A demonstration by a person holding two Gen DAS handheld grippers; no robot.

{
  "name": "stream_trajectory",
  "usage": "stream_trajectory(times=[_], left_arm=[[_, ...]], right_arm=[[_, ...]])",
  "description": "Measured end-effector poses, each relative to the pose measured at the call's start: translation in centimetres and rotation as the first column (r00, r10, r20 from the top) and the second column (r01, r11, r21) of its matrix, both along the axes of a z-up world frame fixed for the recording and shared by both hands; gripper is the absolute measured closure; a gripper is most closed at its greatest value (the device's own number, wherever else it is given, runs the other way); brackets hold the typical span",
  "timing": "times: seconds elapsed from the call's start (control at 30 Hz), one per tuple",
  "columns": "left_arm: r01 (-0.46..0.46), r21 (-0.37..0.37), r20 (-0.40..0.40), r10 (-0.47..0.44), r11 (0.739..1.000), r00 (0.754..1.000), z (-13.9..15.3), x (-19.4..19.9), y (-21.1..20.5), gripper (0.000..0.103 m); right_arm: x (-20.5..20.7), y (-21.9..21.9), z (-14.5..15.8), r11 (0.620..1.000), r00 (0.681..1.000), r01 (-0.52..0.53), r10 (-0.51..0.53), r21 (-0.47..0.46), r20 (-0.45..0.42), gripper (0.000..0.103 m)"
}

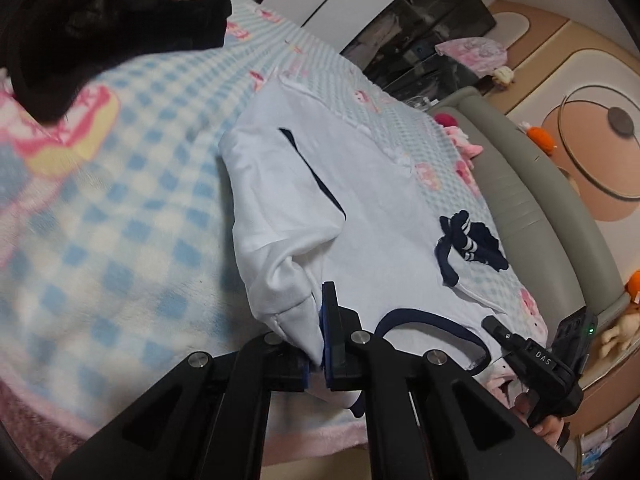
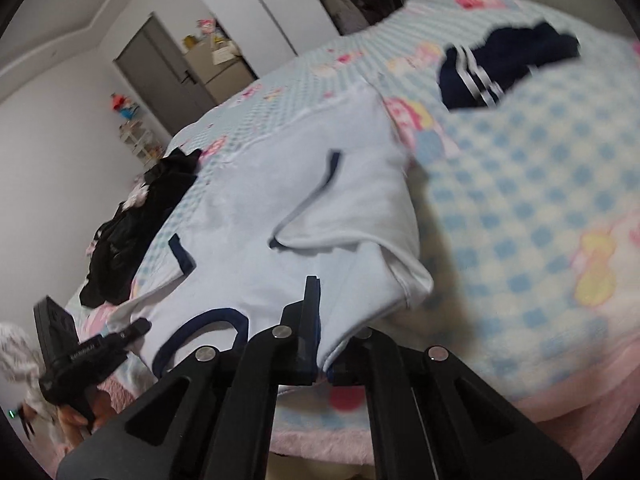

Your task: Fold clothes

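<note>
A white shirt (image 1: 360, 208) with navy trim lies on a bed (image 1: 120, 200) covered by a blue-checked blanket. The left hand-held gripper (image 1: 316, 344) is clamped on the shirt's folded shoulder edge; the right hand-held gripper (image 2: 320, 344), whose body reads "DAS" in the left wrist view, pinches the opposite shoulder. Navy striped shorts (image 2: 500, 64) and a black garment (image 1: 120, 20) lie nearby
</note>
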State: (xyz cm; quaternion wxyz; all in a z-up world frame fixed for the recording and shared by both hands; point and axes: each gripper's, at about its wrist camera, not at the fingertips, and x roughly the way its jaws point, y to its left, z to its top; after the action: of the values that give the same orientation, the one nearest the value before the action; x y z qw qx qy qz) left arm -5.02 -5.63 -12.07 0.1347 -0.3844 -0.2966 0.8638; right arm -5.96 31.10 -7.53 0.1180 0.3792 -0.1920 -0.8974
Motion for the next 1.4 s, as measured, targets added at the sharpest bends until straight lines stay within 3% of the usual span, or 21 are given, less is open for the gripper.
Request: stream_trajectory(times=[0.2,0.3,0.53,0.7,0.83,0.97,1.0,1.07,1.1,1.17,1.23,1.27,1.3,1.37,1.4], left_arm=[[0.025,0.044,0.018,-0.026,0.999,1.000,0.8,1.5,-1.9,0.099],[0.053,0.023,0.033,-0.054,0.998,0.998,1.3,3.0,-2.2,0.099],[0.166,-0.018,0.079,-0.164,0.986,0.983,2.1,4.0,-0.9,0.099],[0.203,0.084,0.089,-0.210,0.976,0.974,3.4,0.3,-0.7,0.098],[0.234,0.019,0.066,-0.235,0.972,0.970,5.1,-5.0,-0.1,0.098],[0.210,-0.013,0.080,-0.208,0.978,0.975,4.6,-12.5,-0.1,0.093],[0.197,-0.016,0.094,-0.194,0.980,0.976,3.9,-14.3,-0.2,0.090],[0.182,0.041,0.136,-0.186,0.983,0.973,1.8,-18.1,-0.5,0.061],[0.170,0.075,0.162,-0.180,0.983,0.970,0.9,-19.6,-0.9,0.054],[0.124,0.105,0.200,-0.143,0.987,0.969,0.0,-21.5,-1.7,0.051],[0.083,0.075,0.153,-0.094,0.994,0.984,1.1,-20.8,-2.6,0.051],[0.063,0.059,0.127,-0.070,0.996,0.989,1.7,-20.4,-3.0,0.051],[0.036,0.032,0.096,-0.039,0.999,0.995,2.1,-19.5,-3.4,0.049],[-0.026,-0.019,0.052,0.027,0.999,0.998,2.4,-17.1,-4.3,0.038],[-0.043,-0.022,0.055,0.044,0.999,0.998,1.9,-16.3,-4.8,0.038]], right_arm=[[3.0,0.0,1.5,0.999,0.999,-0.032,0.032,-0.010,-0.019,0.103],[4.5,0.0,2.2,0.999,0.998,-0.048,0.047,-0.015,-0.029,0.103],[7.4,0.2,0.5,0.995,0.993,-0.102,0.102,0.008,0.057,0.102],[5.2,1.6,0.9,0.992,0.994,-0.096,0.100,-0.086,0.047,0.101],[0.9,2.2,2.3,0.989,0.995,-0.095,0.098,-0.112,0.023,0.100],[-6.0,1.9,2.5,0.991,0.996,-0.083,0.087,-0.109,0.025,0.100],[-7.8,2.1,2.1,0.990,0.997,-0.068,0.073,-0.121,0.036,0.098],[-11.6,2.5,0.7,0.988,0.997,-0.033,0.043,-0.153,0.066,0.087],[-13.5,2.7,0.1,0.986,0.996,-0.015,0.029,-0.168,0.081,0.080],[-16.7,2.9,-1.2,0.988,0.992,0.008,0.011,-0.154,0.124,0.076],[-18.6,3.0,-1.6,0.993,0.986,0.021,-0.001,-0.120,0.164,0.074],[-18.8,3.2,-1.4,0.992,0.988,0.021,-0.002,-0.125,0.155,0.067],[-18.5,3.5,-0.8,0.990,0.992,0.017,0.001,-0.143,0.128,0.048],[-16.8,4.4,0.4,0.986,0.998,0.028,-0.017,-0.163,0.068,0.022],[-15.8,5.0,0.9,0.984,0.999,0.035,-0.029,-0.172,0.037,0.016]])
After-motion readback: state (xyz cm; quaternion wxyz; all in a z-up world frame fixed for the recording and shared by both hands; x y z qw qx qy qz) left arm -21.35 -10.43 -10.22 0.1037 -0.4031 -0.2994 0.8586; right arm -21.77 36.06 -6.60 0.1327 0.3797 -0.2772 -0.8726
